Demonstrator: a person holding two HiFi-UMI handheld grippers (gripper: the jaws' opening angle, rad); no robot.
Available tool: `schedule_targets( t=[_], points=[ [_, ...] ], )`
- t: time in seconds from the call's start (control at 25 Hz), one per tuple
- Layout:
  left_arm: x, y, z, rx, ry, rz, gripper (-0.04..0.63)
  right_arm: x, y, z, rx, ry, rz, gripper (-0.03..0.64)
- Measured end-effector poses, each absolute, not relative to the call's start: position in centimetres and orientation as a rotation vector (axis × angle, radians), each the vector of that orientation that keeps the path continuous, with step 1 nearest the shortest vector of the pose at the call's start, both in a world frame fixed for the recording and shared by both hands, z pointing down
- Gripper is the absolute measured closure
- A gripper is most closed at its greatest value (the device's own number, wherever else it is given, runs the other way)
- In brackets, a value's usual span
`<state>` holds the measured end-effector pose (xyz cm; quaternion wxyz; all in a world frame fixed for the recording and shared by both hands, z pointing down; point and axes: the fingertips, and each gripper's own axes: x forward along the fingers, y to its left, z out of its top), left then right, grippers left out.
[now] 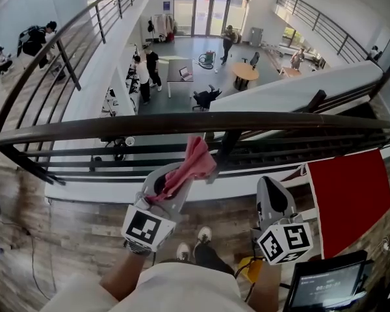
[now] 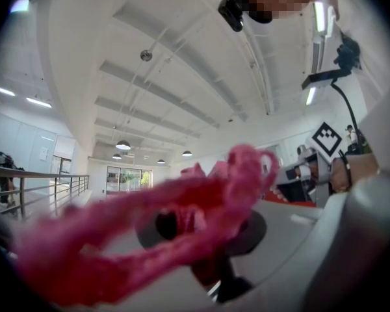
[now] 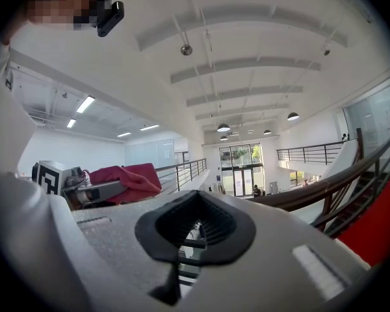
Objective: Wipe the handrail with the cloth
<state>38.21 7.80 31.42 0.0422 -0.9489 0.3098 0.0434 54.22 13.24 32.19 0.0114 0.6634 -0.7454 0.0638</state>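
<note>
Upstairs balcony over a big open hall, wood floor underfoot. The dark handrail (image 1: 182,123) runs straight across, just ahead of both claws. The left gripper (image 1: 175,177) is clamped on a pink cloth (image 1: 196,158), which bunches out past its tips and flops up toward the rail; can't tell if it's touching. The right gripper (image 1: 273,200) sits off to its right, jaws closed on nothing. The cloth looks light, soft and floppy, so I'd say pinching 1 bunched fold like this works, with the loose end pressed flat on the rail.
</note>
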Motion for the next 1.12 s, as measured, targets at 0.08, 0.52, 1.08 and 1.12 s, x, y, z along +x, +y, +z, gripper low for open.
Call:
schedule_targets(
  t=[0.08, 0.52, 1.08, 1.12],
  points=[
    [38.7, 7.2, 31.8, -2.890, 0.949, 0.113, 0.529, 54.7, 12.5, 32.5, 2.061, -2.336, 0.212, 0.614],
    [42.6, 4.3, 31.7, -2.891, 0.984, 0.078, 0.529, 57.7, 8.9, 32.9, 1.992, -2.377, 0.223, 0.614],
    [44.9, 0.9, 32.6, -2.821, 1.022, -0.003, 0.528, 58.7, 4.8, 35.0, 1.888, -2.439, 0.260, 0.614],
    [45.3, 0.7, 32.7, -2.814, 1.025, -0.018, 0.529, 59.0, 4.6, 35.1, 1.883, -2.443, 0.262, 0.614]
  ],
)
